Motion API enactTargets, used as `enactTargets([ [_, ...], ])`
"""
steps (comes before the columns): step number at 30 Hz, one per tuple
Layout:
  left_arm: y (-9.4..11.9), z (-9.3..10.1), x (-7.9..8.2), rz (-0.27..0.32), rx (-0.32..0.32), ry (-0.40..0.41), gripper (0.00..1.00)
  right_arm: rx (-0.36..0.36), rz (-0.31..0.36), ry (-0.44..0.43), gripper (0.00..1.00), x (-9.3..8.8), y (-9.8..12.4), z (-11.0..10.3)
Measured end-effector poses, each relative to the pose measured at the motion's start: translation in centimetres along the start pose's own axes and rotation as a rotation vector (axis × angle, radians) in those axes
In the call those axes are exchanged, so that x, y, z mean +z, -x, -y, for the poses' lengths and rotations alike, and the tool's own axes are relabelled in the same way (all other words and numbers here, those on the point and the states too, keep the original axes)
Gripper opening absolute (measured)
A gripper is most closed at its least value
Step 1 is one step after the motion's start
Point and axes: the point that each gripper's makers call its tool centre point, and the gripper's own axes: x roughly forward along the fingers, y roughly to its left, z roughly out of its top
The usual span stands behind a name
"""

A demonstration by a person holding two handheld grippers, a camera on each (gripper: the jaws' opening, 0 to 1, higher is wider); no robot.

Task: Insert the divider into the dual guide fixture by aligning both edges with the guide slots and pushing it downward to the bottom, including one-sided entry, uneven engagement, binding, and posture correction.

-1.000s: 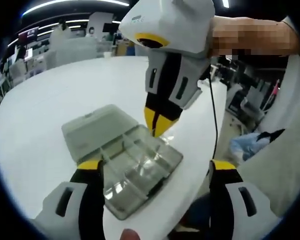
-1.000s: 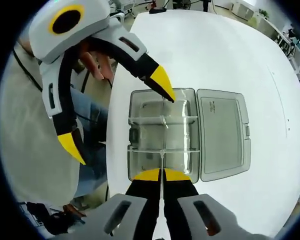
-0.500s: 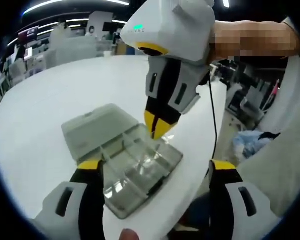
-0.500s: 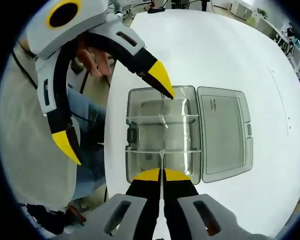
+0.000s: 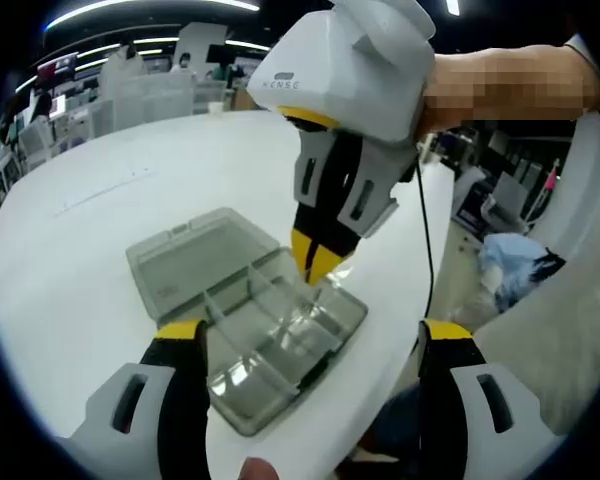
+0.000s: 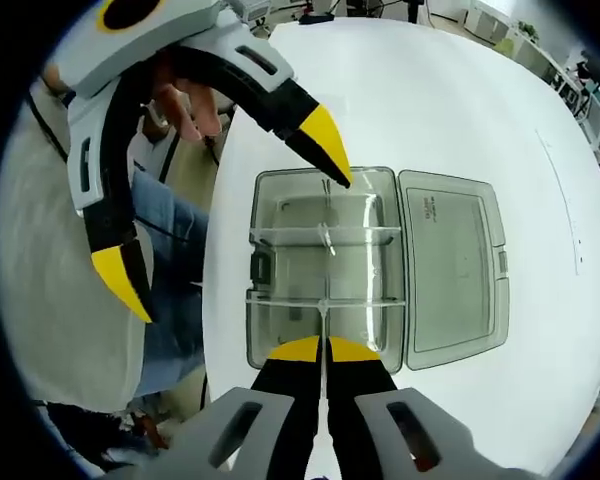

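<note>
I see the clear compartment box [image 6: 325, 268] lying open on the white round table [image 6: 460, 110], its hinged lid [image 6: 452, 268] flat on the table beside the tray. In the right gripper view my right gripper [image 6: 325, 349] has its 2 yellow-tipped jaws pressed together on the thin transparent divider [image 6: 325, 262], which runs lengthwise down the middle of the tray, away from the jaws. 2 clear cross walls meet it, so the tray reads as several compartments. I cannot tell how deep the divider sits in its slots.

My left gripper [image 6: 230, 215] comes in from the left of that view with jaws spread wide: 1 yellow tip touches the far rim of the tray, the other hangs off the table edge, over a person's jeans.

In the left gripper view my left gripper [image 5: 310, 345] straddles the box [image 5: 265, 325], 1 jaw by the near corner. The right gripper [image 5: 315, 262] points down into the tray from above, tips closed.
</note>
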Motion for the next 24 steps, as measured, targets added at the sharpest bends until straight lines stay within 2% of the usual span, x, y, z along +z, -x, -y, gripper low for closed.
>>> enactTargets([
  [24, 0.0, -0.2, -0.1, 0.003, 0.003, 0.013, 0.83, 0.019, 0.003, -0.002, 0.00, -0.3, -1.1, 0.1],
])
